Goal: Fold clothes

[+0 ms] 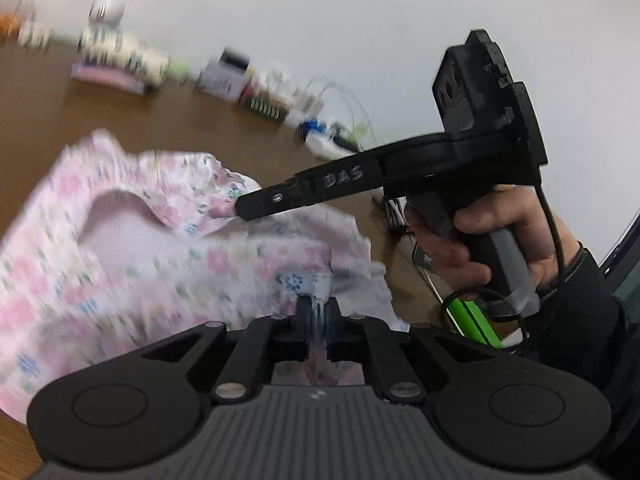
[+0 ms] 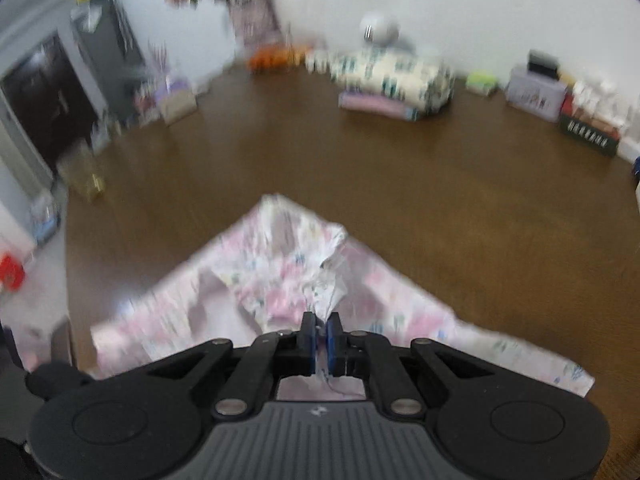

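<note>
Floral garment (image 1: 132, 256) lifted off brown bench (image 2: 400, 168), pinched in left gripper (image 1: 316, 312) near and right gripper (image 2: 320, 332) at far edge, spread apart, probably for folding over.

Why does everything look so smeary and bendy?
Left wrist view: the floral cloth and far clutter streak with motion blur, while the right gripper looks sharper. Right wrist view: the brown table curves from fisheye distortion, and the cloth is blurred too.

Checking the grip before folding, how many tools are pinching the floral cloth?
2: left tool at the pink floral cloth's near edge, right tool on a bunched corner.
</note>
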Demonstrator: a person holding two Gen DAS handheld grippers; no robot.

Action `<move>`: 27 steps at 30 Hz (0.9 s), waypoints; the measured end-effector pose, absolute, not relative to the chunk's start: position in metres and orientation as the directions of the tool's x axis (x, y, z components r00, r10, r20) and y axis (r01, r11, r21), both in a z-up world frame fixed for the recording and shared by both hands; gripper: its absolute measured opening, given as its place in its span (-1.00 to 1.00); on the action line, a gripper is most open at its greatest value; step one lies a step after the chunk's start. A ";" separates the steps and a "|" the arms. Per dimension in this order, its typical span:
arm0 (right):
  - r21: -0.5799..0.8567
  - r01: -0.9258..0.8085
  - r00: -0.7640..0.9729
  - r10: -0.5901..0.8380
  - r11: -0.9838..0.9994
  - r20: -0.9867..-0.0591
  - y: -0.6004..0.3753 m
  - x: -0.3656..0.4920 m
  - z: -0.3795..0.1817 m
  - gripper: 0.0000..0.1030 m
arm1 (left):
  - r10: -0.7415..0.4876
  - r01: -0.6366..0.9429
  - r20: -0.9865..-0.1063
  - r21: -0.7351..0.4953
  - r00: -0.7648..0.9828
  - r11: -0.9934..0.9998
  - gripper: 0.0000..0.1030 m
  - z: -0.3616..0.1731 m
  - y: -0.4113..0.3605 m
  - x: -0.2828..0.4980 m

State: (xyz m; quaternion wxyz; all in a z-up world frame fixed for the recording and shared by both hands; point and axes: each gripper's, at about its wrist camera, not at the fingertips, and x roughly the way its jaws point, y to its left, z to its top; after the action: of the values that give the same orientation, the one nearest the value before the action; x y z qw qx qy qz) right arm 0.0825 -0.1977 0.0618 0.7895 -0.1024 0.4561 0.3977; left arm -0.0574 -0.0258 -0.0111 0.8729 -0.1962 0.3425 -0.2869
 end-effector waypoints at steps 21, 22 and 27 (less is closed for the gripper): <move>0.480 -0.477 0.298 0.649 0.736 -0.700 -0.243 -0.023 0.038 -0.96 | -0.434 0.366 -0.550 -0.236 0.713 0.900 0.68 0.010 0.099 -0.088; 0.458 -0.491 0.315 0.641 0.741 -0.700 -0.237 -0.022 0.036 -0.93 | -0.427 0.362 -0.558 -0.230 0.712 0.903 0.68 0.009 0.095 -0.087; 0.286 -0.591 0.429 0.594 0.754 -0.680 -0.225 -0.019 0.055 -0.93 | -0.340 0.285 -0.601 -0.188 0.723 0.940 0.68 0.005 0.090 -0.079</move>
State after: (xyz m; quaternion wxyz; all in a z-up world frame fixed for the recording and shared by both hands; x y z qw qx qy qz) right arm -0.0188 -0.2248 0.0550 0.8453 0.0020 0.4033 0.3506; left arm -0.0789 0.0904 0.0049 0.9274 -0.0411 0.3315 -0.1685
